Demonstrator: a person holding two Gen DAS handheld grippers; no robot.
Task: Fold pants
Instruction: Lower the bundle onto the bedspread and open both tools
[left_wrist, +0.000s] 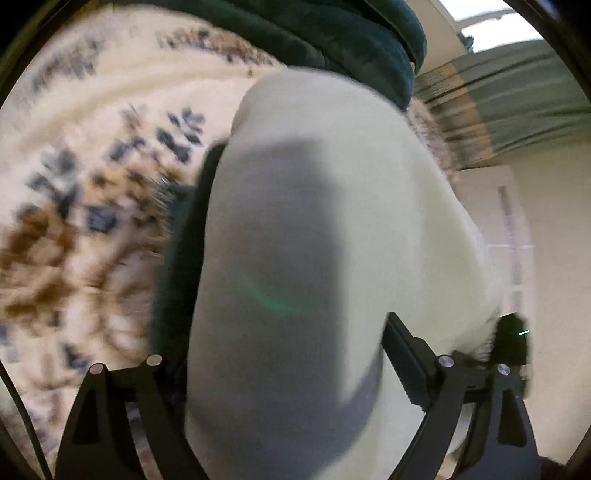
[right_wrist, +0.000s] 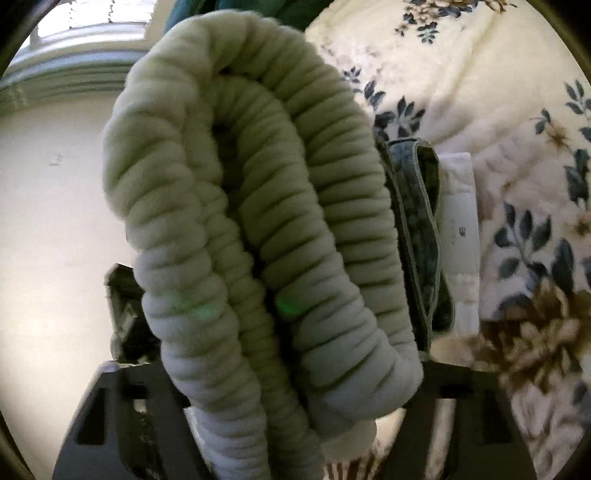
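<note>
Right wrist: jaws clamping pants (right_wrist: 280, 229)

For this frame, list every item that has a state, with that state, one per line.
pants: pale fleece, bunched, lifted off the bed, gathered ribbed band doubled over in the right wrist view.
left gripper: shut on pants, cloth fills the gap between its fingers.
right gripper: shut on pants at the gathered band.
floral bedspread: spread flat, slightly rumpled.
dark green blanket: heaped at the far edge of the bed.
</note>
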